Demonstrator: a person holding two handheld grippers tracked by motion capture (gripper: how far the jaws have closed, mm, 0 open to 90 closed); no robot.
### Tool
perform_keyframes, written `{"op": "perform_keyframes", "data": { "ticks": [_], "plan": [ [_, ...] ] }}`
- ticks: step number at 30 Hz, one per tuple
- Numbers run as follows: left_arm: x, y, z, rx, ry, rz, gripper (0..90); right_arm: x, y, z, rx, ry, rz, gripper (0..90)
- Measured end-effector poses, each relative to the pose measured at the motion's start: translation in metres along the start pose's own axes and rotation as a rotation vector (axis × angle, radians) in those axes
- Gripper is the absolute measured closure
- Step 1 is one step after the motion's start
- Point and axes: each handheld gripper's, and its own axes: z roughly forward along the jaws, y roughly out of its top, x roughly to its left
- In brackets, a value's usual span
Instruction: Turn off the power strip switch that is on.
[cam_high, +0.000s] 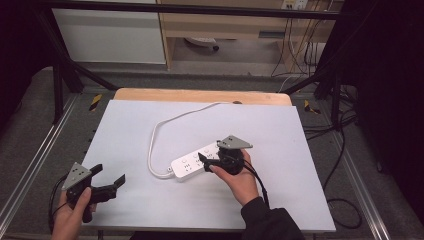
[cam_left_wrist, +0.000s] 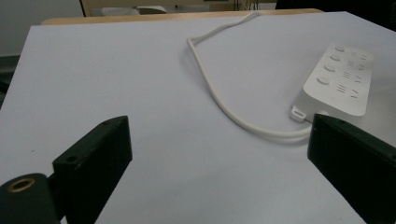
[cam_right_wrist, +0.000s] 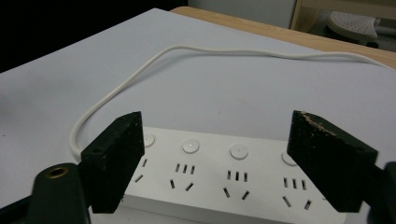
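Table (cam_high: 150, 200): white sheet | power strip (cam_high: 192, 162): mid-table, toward right edge, cord (cam_high: 155, 135) looping to far edge | right gripper (cam_high: 202, 161): jaws apart over strip, unclamped; risk: skids, cord drags | left gripper (cam_high: 107, 175): apart, near-left corner.

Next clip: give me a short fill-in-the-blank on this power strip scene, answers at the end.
1. The power strip is coloured ____.
2. In the right gripper view, the strip's top shows a row of ____ round buttons.
3. The right gripper hovers over the ____.
4. The left gripper has its jaws ____.

Answers: white; four; power strip; open
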Motion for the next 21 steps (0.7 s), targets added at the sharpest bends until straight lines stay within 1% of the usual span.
{"op": "perform_keyframes", "data": {
  "ticks": [1,3,4,5,6,7,8,9,11,12,15,17,18,19,21],
  "plan": [
    [0.0,0.0,0.0,0.001,0.0,0.0,6.2,0.001,0.0,0.001,-0.002,0.001,-0.003,24.2],
    [0.0,0.0,0.0,0.0,0.0,0.0,6.2,0.003,0.0,0.002,-0.003,0.007,-0.006,31.2],
    [0.0,0.0,0.0,0.0,0.0,0.0,6.2,0.003,0.0,0.002,-0.003,0.007,-0.006,31.2],
    [0.0,0.0,0.0,0.0,0.0,0.0,6.2,0.004,-0.001,0.003,-0.007,0.01,-0.007,38.0],
    [0.0,0.0,0.0,-0.001,0.0,-0.001,6.2,0.005,-0.001,0.004,-0.011,0.015,-0.008,41.9],
    [0.0,0.0,0.0,-0.001,0.0,0.0,6.2,0.005,-0.001,0.004,-0.011,0.015,-0.008,41.9],
    [0.0,0.0,0.0,-0.001,0.0,0.0,6.2,0.007,-0.001,0.005,-0.011,0.024,-0.01,48.2],
    [0.0,0.0,0.0,-0.001,0.0,0.0,6.2,0.007,-0.001,0.005,-0.011,0.024,-0.01,48.2],
    [0.001,0.0,0.0,-0.002,0.001,0.0,6.2,0.008,-0.002,0.006,-0.016,0.035,-0.013,55.0],
    [0.001,0.0,0.0,-0.001,0.001,0.0,6.2,0.011,-0.003,0.008,-0.018,0.046,-0.021,60.1],
    [0.001,0.0,0.0,0.0,0.001,0.001,6.2,0.013,-0.003,0.009,-0.019,0.056,-0.026,64.0],
    [0.001,0.0,0.0,-0.001,0.001,0.001,6.2,0.014,-0.004,0.01,-0.022,0.062,-0.032,68.4],
    [0.001,0.0,0.0,0.0,0.001,0.001,6.2,0.015,-0.005,0.011,-0.025,0.067,-0.03,72.5],
    [0.001,0.0,0.0,0.0,0.001,0.001,6.2,0.015,-0.005,0.011,-0.025,0.067,-0.03,72.5],
    [0.001,0.0,0.0,-0.002,0.002,-0.001,6.2,0.016,-0.005,0.012,-0.025,0.072,-0.035,75.9]
  ]
}}
